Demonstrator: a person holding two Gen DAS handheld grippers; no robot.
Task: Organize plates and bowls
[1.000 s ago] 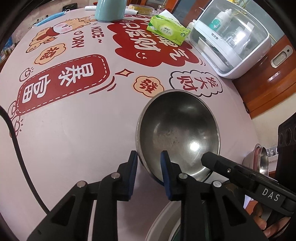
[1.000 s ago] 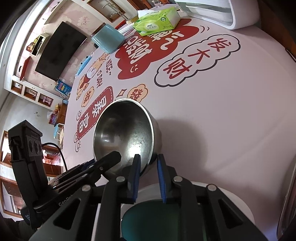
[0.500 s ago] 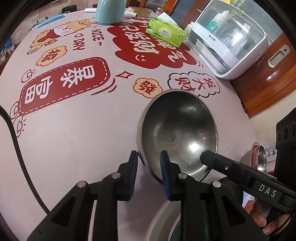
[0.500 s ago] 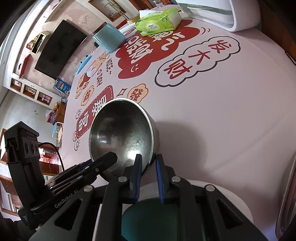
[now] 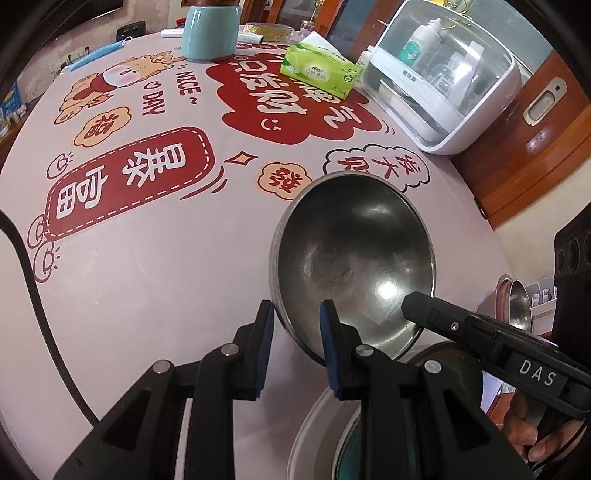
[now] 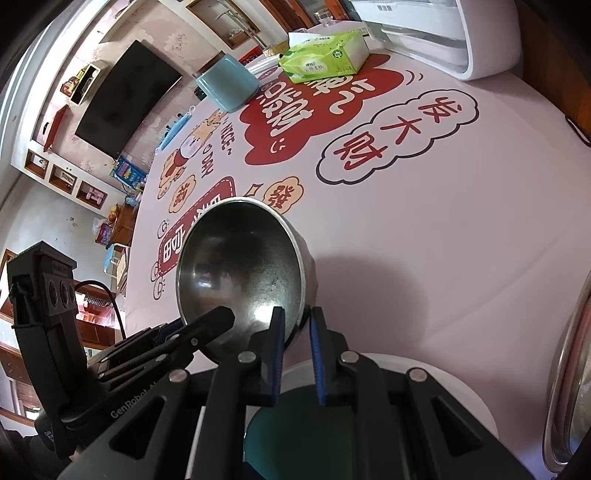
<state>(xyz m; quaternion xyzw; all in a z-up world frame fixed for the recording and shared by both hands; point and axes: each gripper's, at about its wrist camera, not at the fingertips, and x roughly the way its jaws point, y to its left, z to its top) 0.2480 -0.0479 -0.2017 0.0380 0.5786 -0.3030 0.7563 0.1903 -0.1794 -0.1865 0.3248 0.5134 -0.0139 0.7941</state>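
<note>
A steel bowl [image 5: 354,258] hangs tilted over the pink printed table, held by both grippers at its near rim. My left gripper [image 5: 295,325] is shut on the rim's left part, one blue pad inside and one outside. My right gripper [image 6: 297,325] is shut on the rim's right part, and its black fingers [image 5: 436,314] reach in from the right in the left wrist view. Under the grippers lies a white plate [image 6: 461,387] with a dark green dish [image 6: 295,417] on it, mostly hidden.
Another steel bowl [image 5: 517,299] sits at the right table edge. At the far side stand a green tissue pack [image 5: 319,70], a teal container [image 5: 210,29] and a white lidded cabinet [image 5: 443,81]. A black cable [image 5: 33,295] runs along the left.
The right gripper's jaws have narrowed slightly onto the bowl's rim. The bowl and both grippers have stayed almost in place.
</note>
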